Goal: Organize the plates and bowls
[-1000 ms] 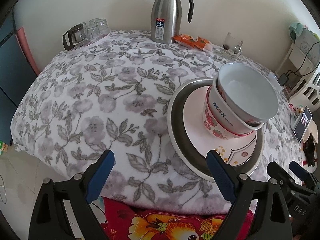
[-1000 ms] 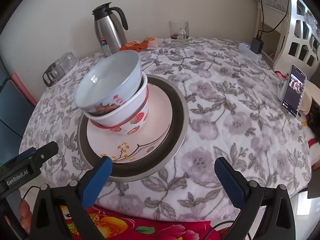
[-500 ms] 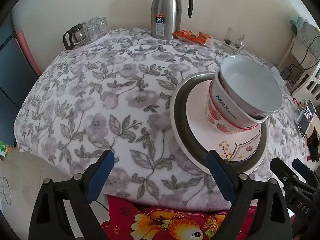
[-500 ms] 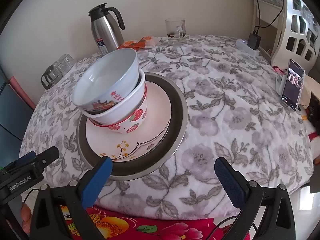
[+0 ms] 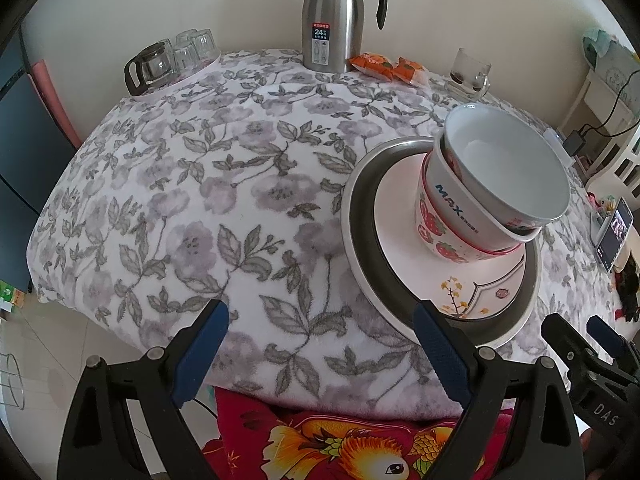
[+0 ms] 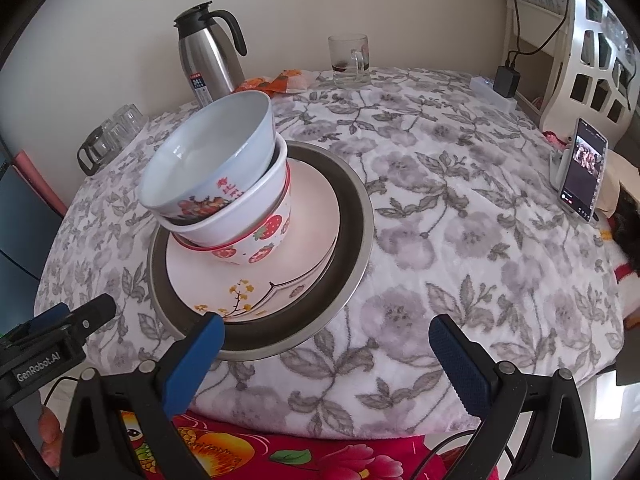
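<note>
Readable text: strawberry bowl (image 5: 448,224) has "MAX" printed in blue on its side. The flask (image 5: 330,20) label reads "24", smaller print too small to read. Left gripper (image 5: 320,340) body, seen from the right wrist view, is marked "GenRobot.AI"; right gripper (image 6: 326,346) body, seen from the left wrist view, shows "DAS". White bowl (image 6: 212,160) has red characters on its outer wall, not legible.

Stack on the flowered tablecloth (image 5: 200,184), near the front edge: metal tray (image 6: 352,248) at the bottom, pink plate (image 6: 308,252) with a yellow flower print inside it, strawberry bowl on the plate, white bowl nested in that. Both bowls open side up. White bowl sits tilted, mouth leaning toward the left gripper side; it is not seated level in the lower bowl.

Both grippers have jaws spread wide, nothing between them, hovering just off the table's front edge, either side of the stack. Neither touches the dishes.

At the back edge: flask, orange snack packets (image 5: 384,66), glass mug (image 6: 350,60), cluster of glasses (image 5: 176,56). A phone (image 6: 584,168) stands propped at the right.
</note>
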### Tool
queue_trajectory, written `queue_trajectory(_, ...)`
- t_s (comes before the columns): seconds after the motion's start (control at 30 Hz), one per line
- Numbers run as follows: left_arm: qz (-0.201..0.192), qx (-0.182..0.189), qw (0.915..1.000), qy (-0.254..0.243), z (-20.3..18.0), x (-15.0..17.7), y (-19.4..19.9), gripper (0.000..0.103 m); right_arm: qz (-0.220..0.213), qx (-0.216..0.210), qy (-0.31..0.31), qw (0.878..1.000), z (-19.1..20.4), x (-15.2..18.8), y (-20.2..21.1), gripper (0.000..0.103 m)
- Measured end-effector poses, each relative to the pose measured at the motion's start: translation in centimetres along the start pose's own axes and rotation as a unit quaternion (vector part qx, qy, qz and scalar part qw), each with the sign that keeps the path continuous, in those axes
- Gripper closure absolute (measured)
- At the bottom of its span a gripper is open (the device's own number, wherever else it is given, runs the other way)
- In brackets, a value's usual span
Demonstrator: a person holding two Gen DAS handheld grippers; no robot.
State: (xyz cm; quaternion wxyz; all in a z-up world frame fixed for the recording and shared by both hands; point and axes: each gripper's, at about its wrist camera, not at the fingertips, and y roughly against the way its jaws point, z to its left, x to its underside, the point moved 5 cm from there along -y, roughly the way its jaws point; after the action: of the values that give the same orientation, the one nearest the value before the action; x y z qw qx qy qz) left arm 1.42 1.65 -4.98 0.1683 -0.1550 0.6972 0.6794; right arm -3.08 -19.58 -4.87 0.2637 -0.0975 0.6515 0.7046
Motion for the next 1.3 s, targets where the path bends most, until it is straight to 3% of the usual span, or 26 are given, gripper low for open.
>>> queue_trajectory(1.3, 0.006, -0.008, 0.9999, -0.004, 0.07, 0.1, -0.31, 0.009, 0.014, -0.001, -0.017, 1.0, -0.39, 0.25, -0.72, 0.0)
